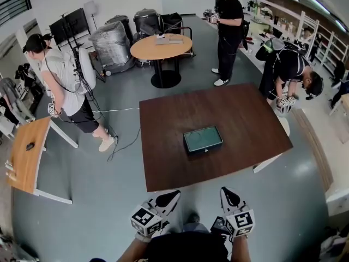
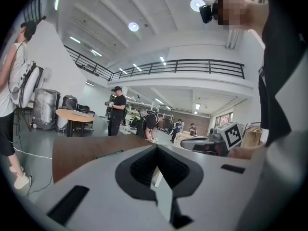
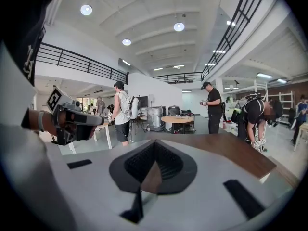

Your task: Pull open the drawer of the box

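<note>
Left gripper (image 1: 173, 194): jaws together, tips meeting, nothing between them. Its own view (image 2: 156, 148) confirms this: the black ribbed pads close to a point, and only floor shows through the slit below. It touches nothing and is held in the air close to the person's body, short of the near edge of the table (image 1: 245, 119).

Right gripper (image 1: 226, 191): same state. In its own view (image 3: 154, 144) the jaws are together at the tip and hold nothing. It is beside the left gripper, also off the table, pointing toward it.

Box (image 1: 203, 140): dark green, flat and rectangular, lying near the middle of the dark brown table, well apart from both grippers. Its outline reads as one plain block with the near face flush. The drawer front cannot be made out separately at this size.

Writing: a small pale mark sits on the near face of the box, too small to read. The marker cubes on both grippers carry black-and-white square patterns and no text.

Surroundings: a person in a white top (image 1: 65, 75) stands left of the table. A person in black (image 1: 229, 26) stands beyond it, near a round wooden table (image 1: 161, 47). A third person (image 1: 289, 70) bends over at the far right corner of the table.
</note>
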`<state>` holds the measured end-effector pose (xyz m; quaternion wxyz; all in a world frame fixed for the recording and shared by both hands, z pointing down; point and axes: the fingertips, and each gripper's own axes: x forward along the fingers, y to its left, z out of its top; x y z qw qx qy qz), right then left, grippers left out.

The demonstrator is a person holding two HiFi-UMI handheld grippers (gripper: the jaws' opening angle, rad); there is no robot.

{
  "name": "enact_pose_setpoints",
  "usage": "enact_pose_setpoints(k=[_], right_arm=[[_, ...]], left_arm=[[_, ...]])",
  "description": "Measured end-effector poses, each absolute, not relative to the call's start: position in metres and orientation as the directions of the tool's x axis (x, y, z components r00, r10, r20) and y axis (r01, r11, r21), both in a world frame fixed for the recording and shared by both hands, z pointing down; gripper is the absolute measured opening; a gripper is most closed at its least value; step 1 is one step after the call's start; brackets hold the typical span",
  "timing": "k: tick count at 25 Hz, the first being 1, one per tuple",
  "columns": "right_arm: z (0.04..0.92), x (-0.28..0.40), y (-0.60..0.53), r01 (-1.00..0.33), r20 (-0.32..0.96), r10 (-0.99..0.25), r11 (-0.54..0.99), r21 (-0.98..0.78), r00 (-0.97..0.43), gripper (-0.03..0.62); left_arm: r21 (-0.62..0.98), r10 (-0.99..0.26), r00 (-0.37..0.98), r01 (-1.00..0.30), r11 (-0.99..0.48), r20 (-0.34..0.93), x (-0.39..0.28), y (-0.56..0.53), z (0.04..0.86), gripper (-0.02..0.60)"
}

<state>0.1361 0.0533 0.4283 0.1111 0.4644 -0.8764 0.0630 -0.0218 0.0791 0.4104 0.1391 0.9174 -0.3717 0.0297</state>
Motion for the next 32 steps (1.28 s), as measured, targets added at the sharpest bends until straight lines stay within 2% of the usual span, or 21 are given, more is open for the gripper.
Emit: enact_pose_setpoints(k=[16,32], right_arm=[[0.445,0.175,0.044,-0.812,0.259,-0.781,0.582,-0.029,-0.569,-0.012],[0.468,0.178,0.067,-0.802,0.294,-0.760,0.596,-0.042,-0.580,-0.012]], left_arm=[[0.245,-0.676,0.721,-0.690,-0.681,0.150,0.028,0.079,0.412,0.006],[0.273,-0.657,0.733,-0.678,-0.683,0.175,0.044,0.100,0.434,0.006]])
